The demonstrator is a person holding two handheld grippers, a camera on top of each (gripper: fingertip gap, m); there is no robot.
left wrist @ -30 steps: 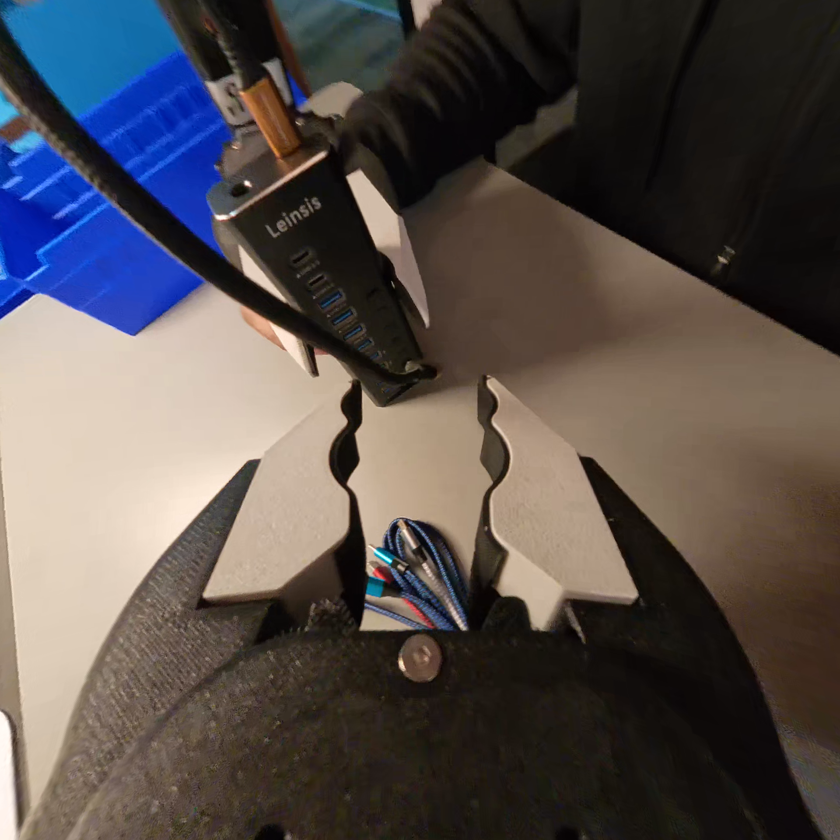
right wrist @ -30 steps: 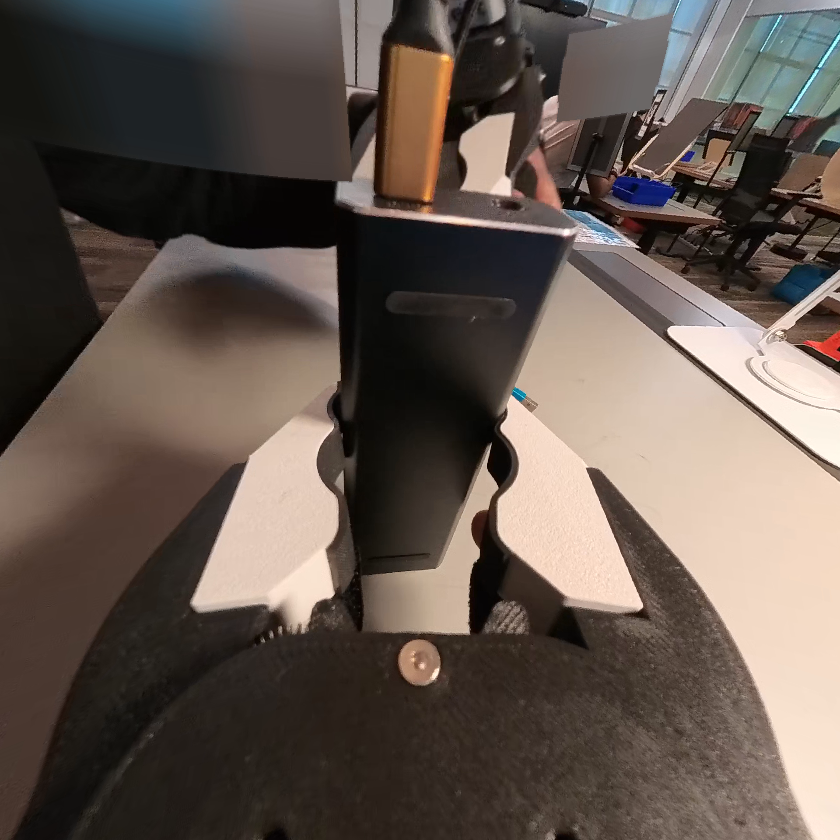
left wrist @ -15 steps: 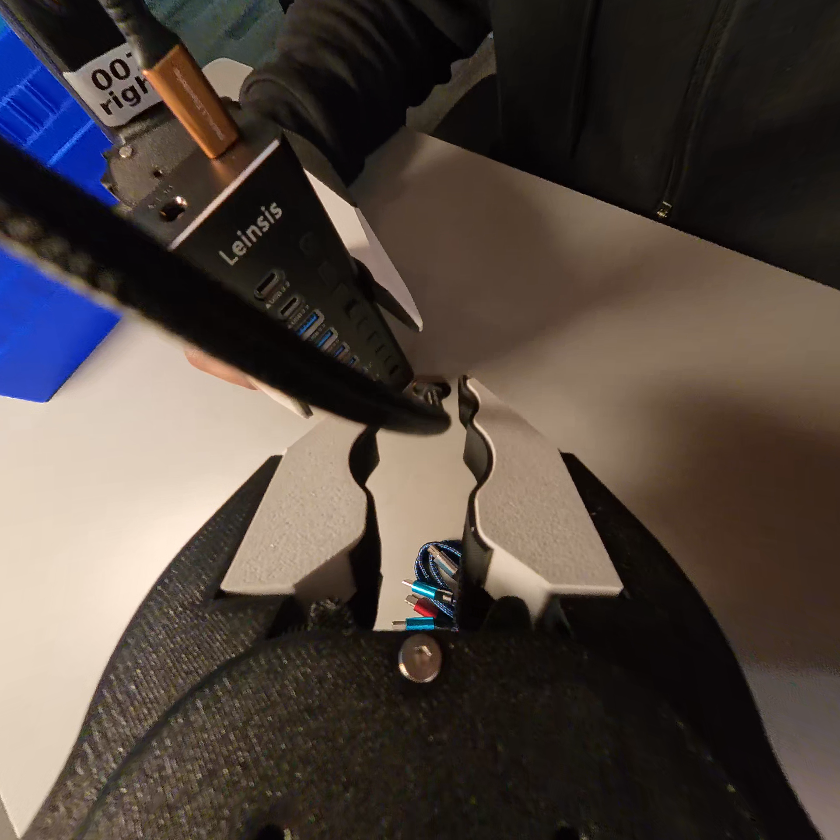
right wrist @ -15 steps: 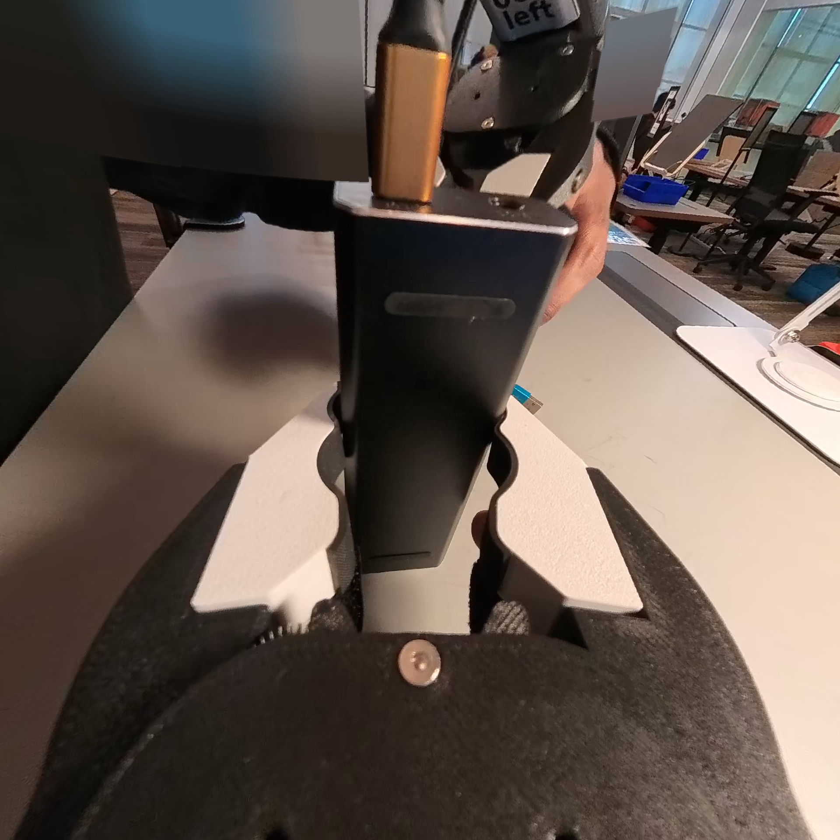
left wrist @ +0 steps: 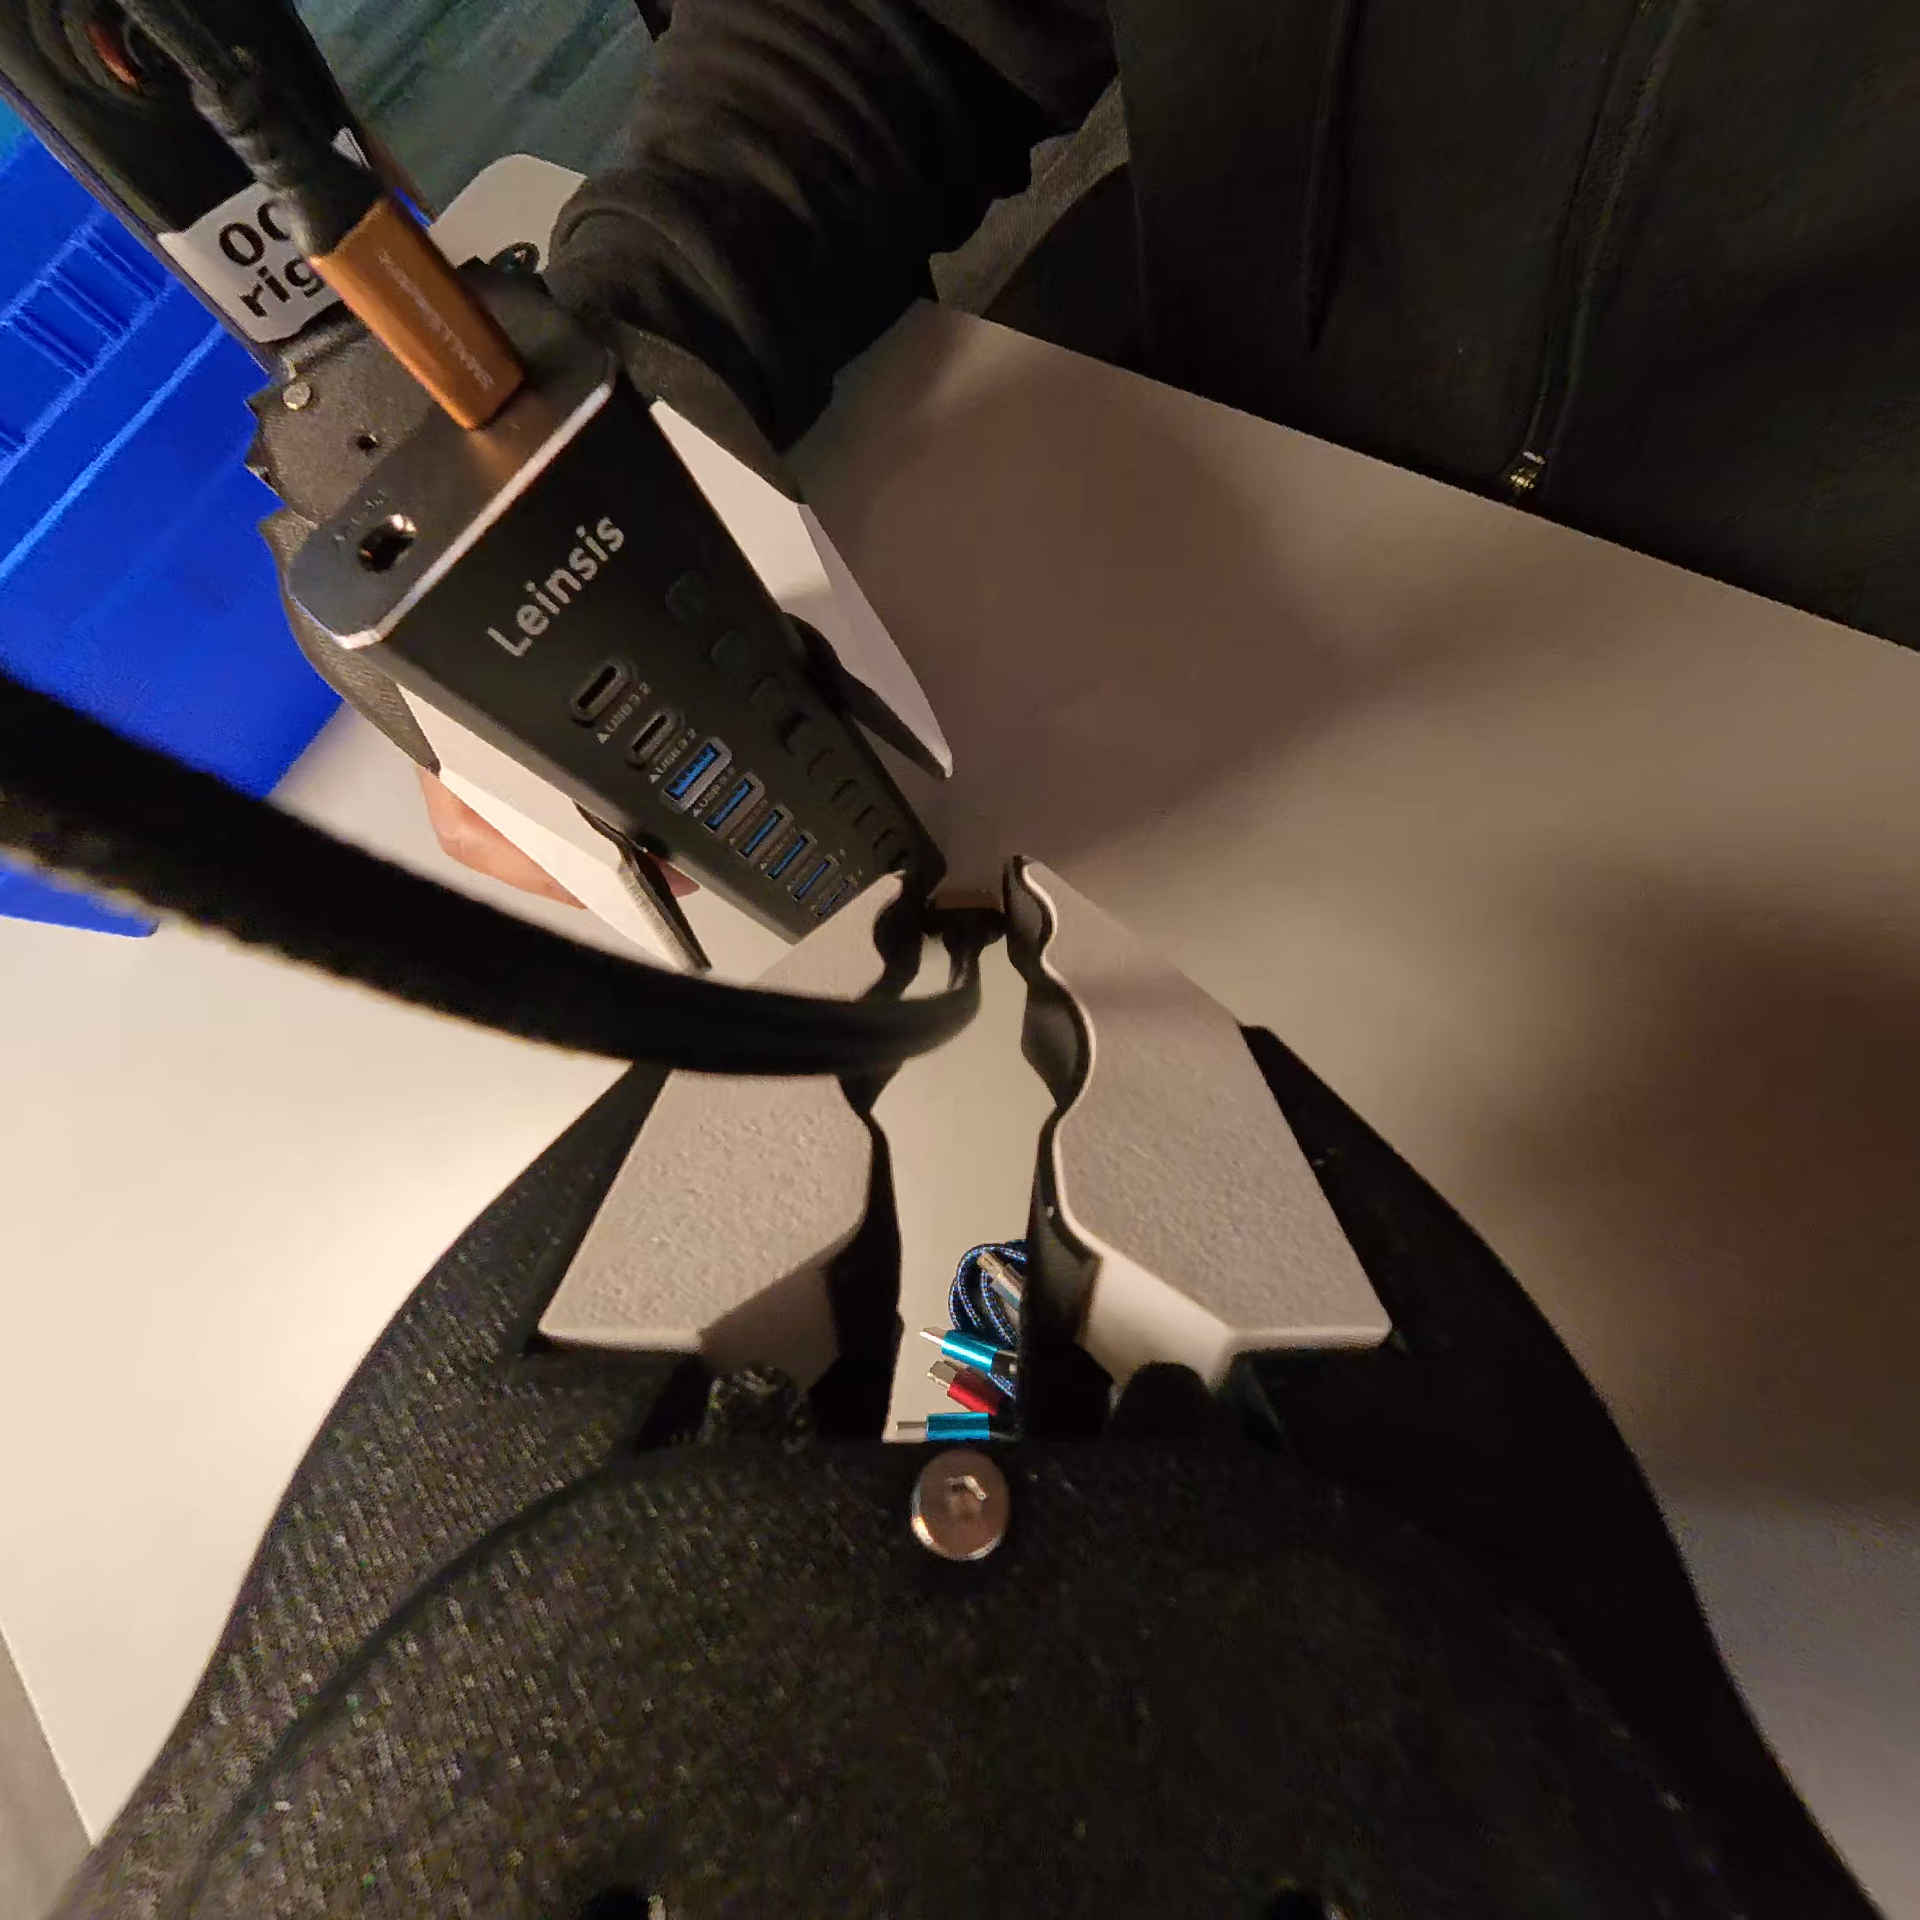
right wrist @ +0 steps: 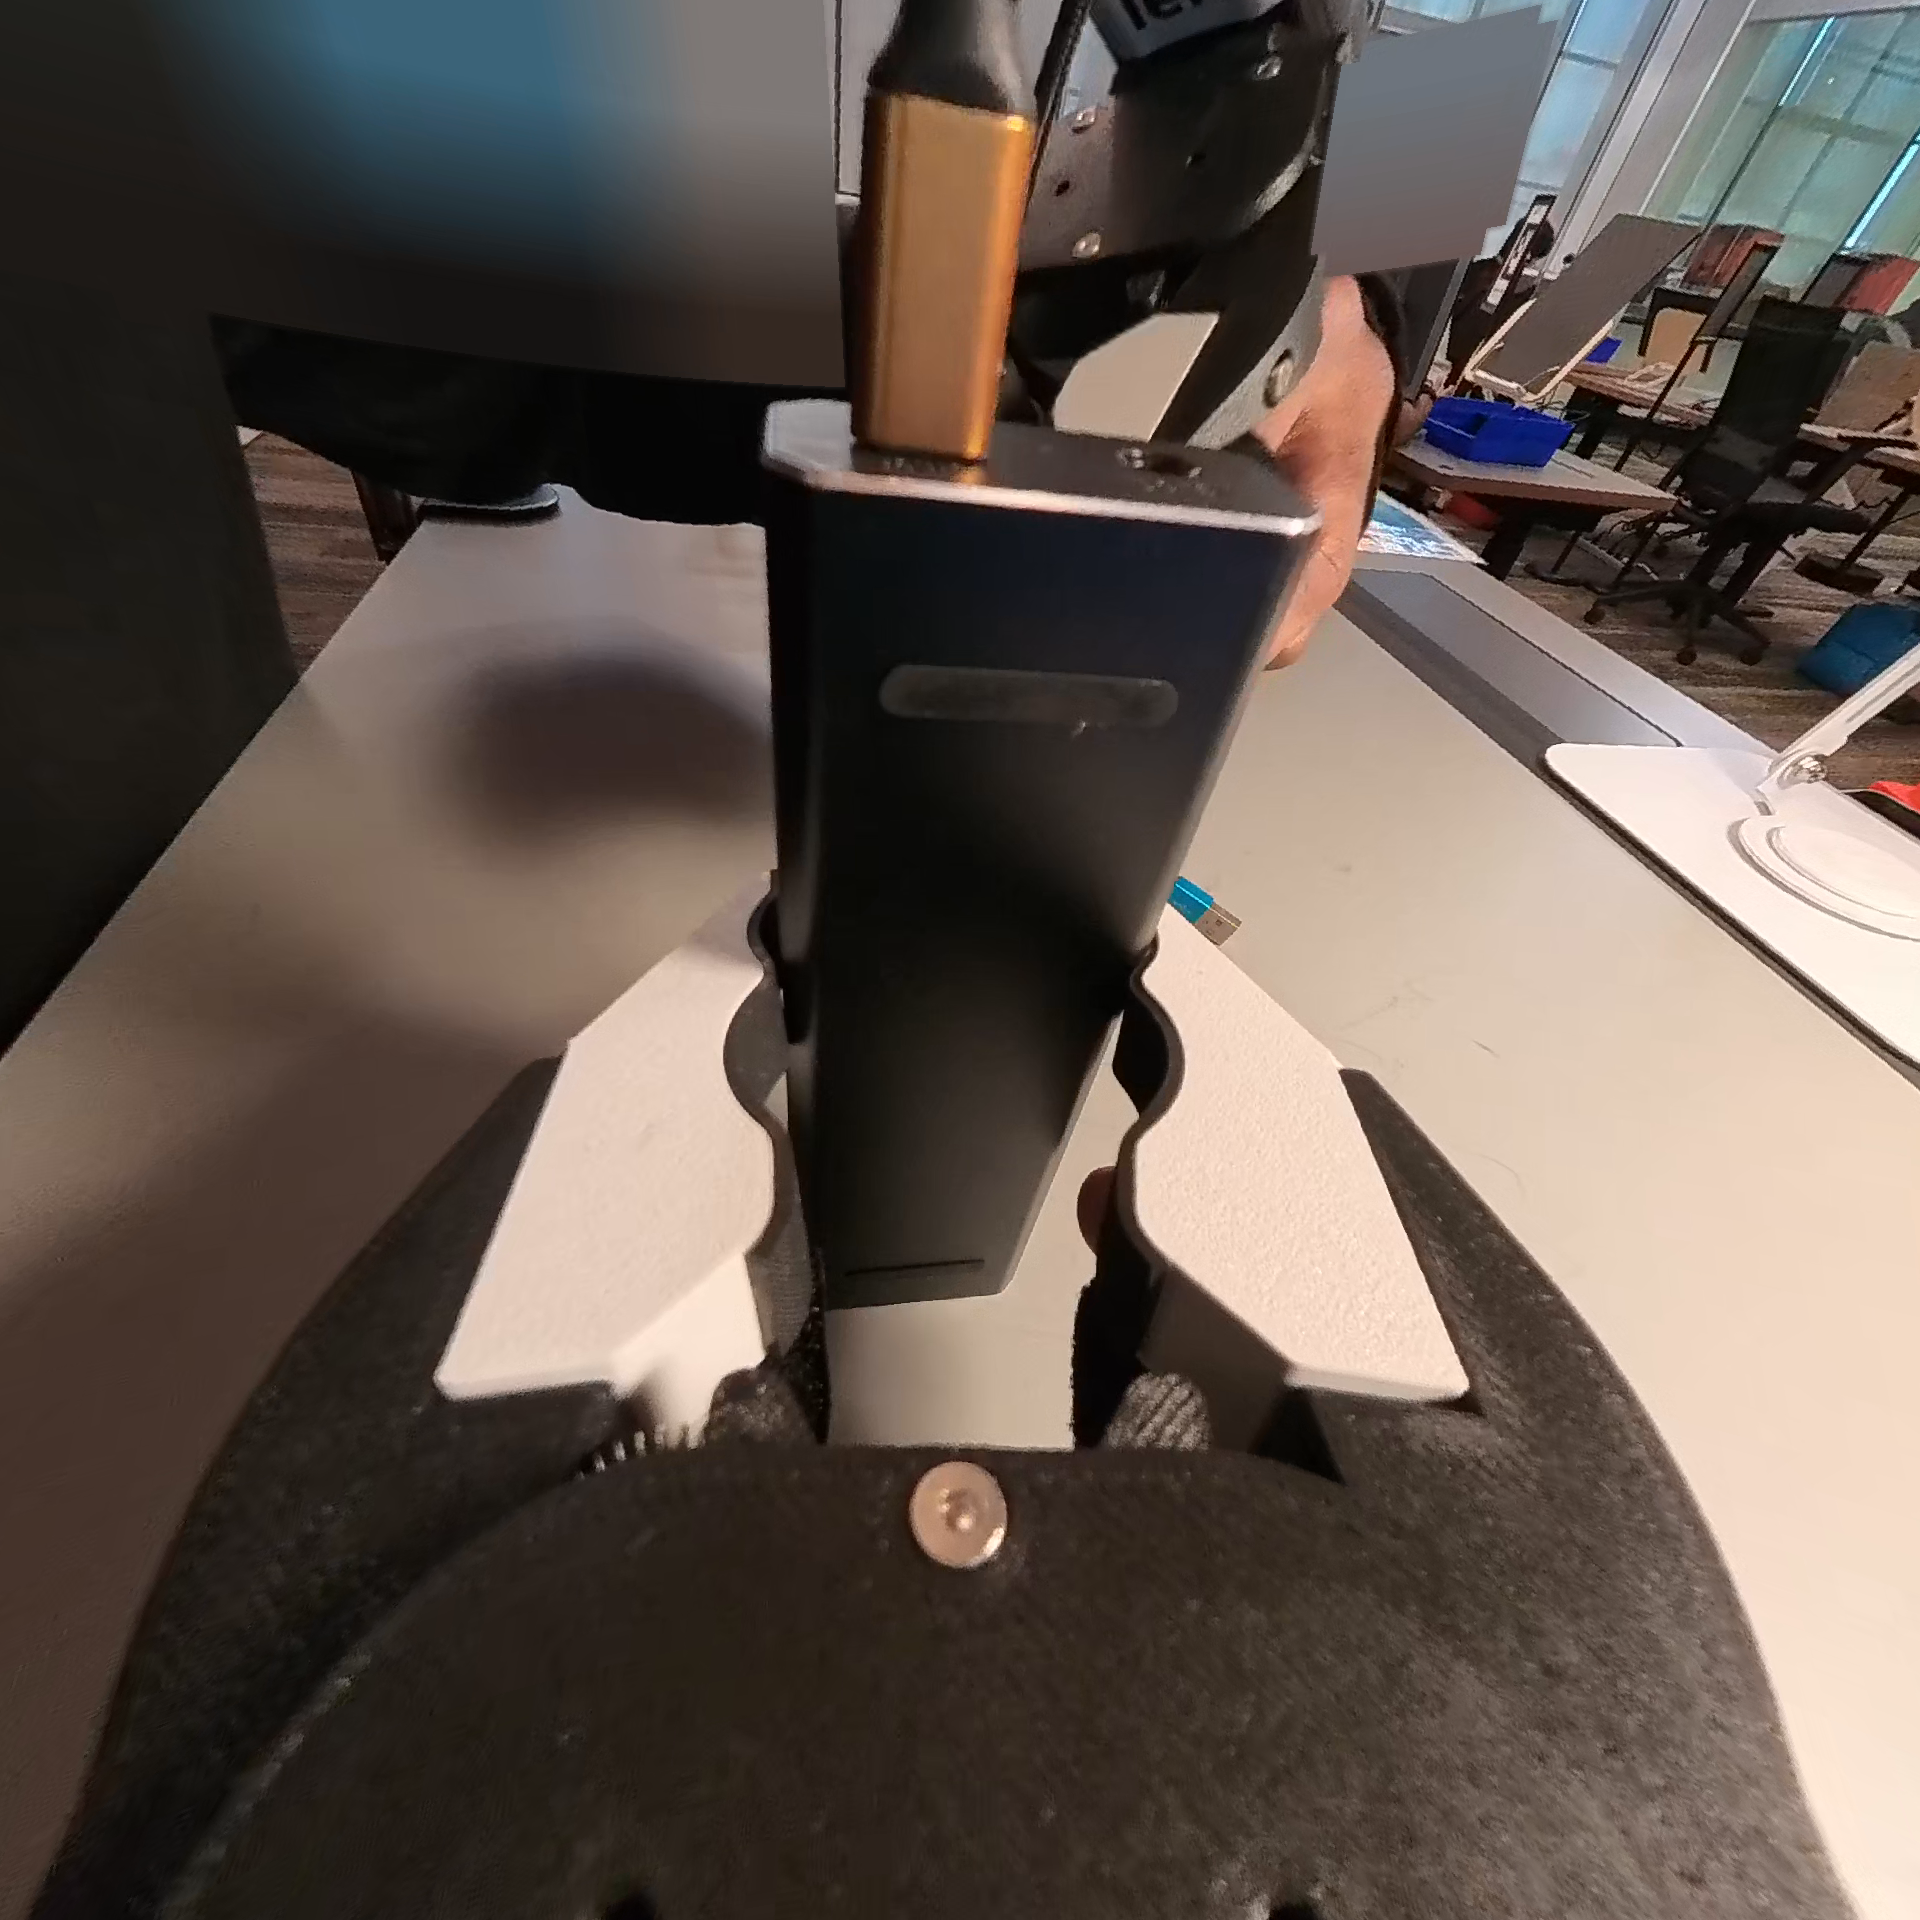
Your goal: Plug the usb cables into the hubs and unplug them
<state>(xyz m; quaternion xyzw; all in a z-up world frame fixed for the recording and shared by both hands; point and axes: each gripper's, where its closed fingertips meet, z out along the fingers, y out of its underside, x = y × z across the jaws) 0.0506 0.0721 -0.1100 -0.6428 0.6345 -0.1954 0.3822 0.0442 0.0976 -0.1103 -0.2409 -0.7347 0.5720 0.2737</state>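
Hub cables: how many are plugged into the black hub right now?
2. A gold-plug cable enters the hub's top end; a black braided cable meets its lower end between the left gripper's fingertips. Others may be hidden.

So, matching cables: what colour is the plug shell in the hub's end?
Copper-gold plug shell atop the black hub; right wrist view shows it best.

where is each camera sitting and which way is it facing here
Left wrist view: on the left gripper, looking down along its fingers at the port face of the USB hub and the black cable; a dark sleeve shows.
Right wrist view: on the right gripper, facing across the table at the hub's plain back; a hand shows.
Shared: the hub, its gold plug, and both grippers.
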